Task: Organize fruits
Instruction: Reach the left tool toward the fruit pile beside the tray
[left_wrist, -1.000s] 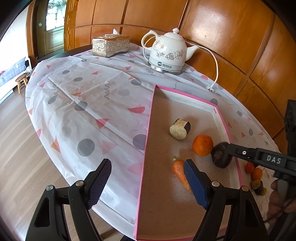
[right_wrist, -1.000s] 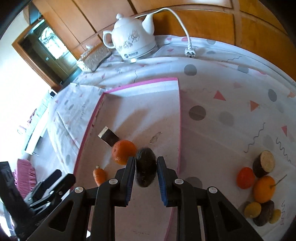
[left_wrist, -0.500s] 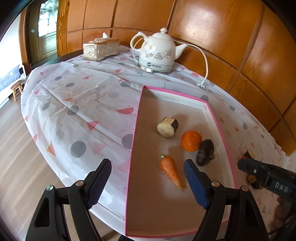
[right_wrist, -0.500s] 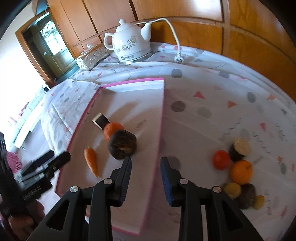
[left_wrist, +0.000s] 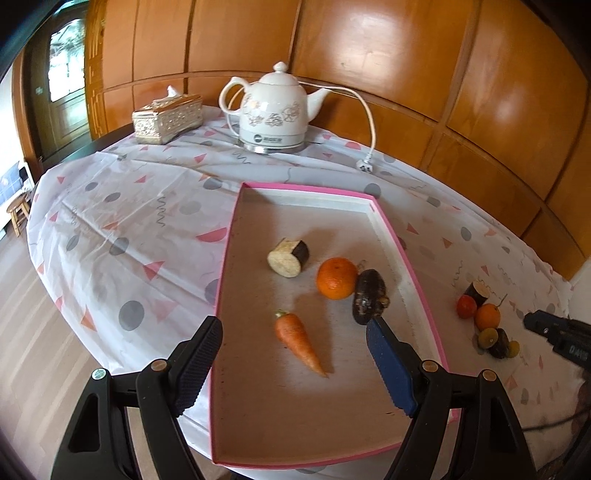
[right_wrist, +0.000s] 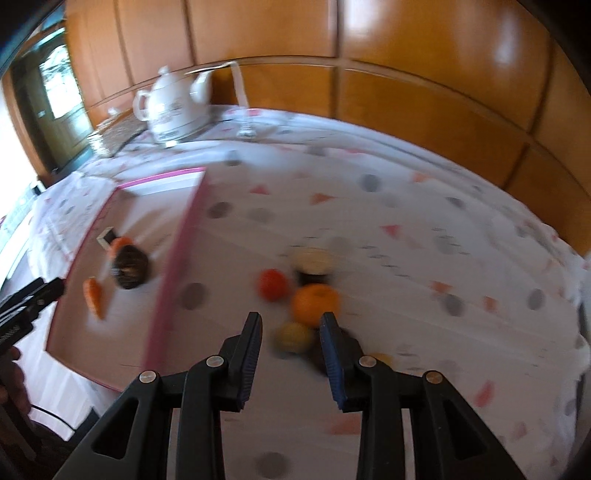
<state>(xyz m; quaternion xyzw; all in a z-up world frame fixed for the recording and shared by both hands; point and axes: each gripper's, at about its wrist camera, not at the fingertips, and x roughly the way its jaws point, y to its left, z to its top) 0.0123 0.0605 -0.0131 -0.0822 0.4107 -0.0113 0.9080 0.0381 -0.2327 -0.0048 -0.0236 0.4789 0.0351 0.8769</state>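
A pink-rimmed tray (left_wrist: 404, 258) holds an eggplant piece (left_wrist: 288, 254), an orange (left_wrist: 337, 277), a dark purple root (left_wrist: 369, 295) and a carrot (left_wrist: 297, 341). My left gripper (left_wrist: 291, 328) hangs open over the tray's near end, with nothing between its pads. On the cloth to the right of the tray lies a small pile: an orange (right_wrist: 314, 302), a red fruit (right_wrist: 272, 284), a cut eggplant piece (right_wrist: 312, 264) and a yellow fruit (right_wrist: 293, 336). My right gripper (right_wrist: 291, 319) stands open just short of that pile and holds nothing. The right wrist view is blurred.
A white kettle (left_wrist: 275, 114) with its cord and plug (left_wrist: 365, 166) stands at the back, next to a gold tissue box (left_wrist: 168, 118). Wooden wall panels close off the far side. The round table's edge drops to the floor at left.
The right gripper let go of the dark root, which now lies in the tray beside the orange. It then opened and swung right to the loose pile. The left gripper shifted slightly.
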